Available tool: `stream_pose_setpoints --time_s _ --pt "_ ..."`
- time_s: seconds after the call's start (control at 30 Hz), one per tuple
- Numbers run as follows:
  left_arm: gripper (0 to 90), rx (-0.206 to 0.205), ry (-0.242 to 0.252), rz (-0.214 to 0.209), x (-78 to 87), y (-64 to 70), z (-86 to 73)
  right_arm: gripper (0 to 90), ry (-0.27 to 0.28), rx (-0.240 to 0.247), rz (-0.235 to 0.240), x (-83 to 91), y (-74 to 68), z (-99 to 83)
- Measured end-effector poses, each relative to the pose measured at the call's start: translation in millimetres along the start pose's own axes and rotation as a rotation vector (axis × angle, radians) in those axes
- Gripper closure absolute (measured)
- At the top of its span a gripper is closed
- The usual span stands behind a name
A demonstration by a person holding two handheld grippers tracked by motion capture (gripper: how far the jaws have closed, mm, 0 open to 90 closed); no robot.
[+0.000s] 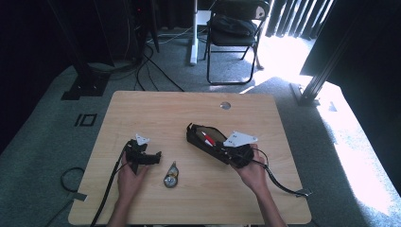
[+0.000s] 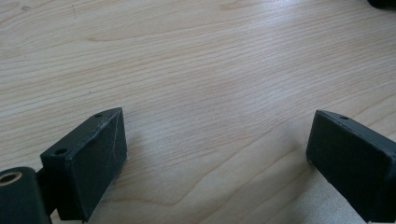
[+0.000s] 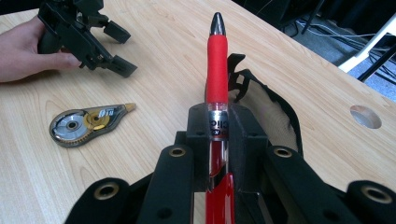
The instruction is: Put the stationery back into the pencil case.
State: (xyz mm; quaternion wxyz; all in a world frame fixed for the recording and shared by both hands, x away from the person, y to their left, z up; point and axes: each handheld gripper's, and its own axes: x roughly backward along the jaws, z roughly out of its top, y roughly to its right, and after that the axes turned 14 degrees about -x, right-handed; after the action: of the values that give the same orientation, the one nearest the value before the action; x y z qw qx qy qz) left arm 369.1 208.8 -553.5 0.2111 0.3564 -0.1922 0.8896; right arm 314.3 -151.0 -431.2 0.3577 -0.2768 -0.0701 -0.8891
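Presently held: one red pen [image 3: 217, 70], pinched between the jaws of the right gripper [image 3: 218, 122], tip pointing forward over the open black pencil case [image 3: 275, 109].

- Pen: red rubber grip sleeve, clear barrel, dark tip. Judged light and stiff; the clear barrel is likely slick, the rubber sleeve the surer place to hold. The pinch sits on the barrel just behind that sleeve.
- Pencil case [image 1: 204, 139]: soft, mouth open; probably sags if pushed.
- Correction tape dispenser [image 1: 171, 177]: lies on the surface [image 1: 156, 109], in front of the pencil case, between the two hands.
- Left gripper [image 1: 147, 158]: jaws spread wide, nothing between them, low over bare wood well left of the pencil case.
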Motion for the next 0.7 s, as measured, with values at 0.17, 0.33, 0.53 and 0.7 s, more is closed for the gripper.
stream_pose_setpoints --time_s 0.17,0.33,0.53,0.7 --pt "5.4 0.0 0.0 0.0 0.0 0.0 0.0 79.2 0.005 -0.001 -0.003 2.3 1.9 1.7" --pt "5.4 0.0 0.0 0.0 0.0 0.0 0.0 79.2 0.006 0.007 -0.01 4.3 5.4 3.8" --pt "5.4 0.0 0.0 0.0 0.0 0.0 0.0 79.2 0.008 0.004 -0.012 5.3 9.4 6.4" --pt "5.4 0.0 0.0 0.0 0.0 0.0 0.0 79.2 0.01 0.0 -0.008 7.1 11.9 8.2"
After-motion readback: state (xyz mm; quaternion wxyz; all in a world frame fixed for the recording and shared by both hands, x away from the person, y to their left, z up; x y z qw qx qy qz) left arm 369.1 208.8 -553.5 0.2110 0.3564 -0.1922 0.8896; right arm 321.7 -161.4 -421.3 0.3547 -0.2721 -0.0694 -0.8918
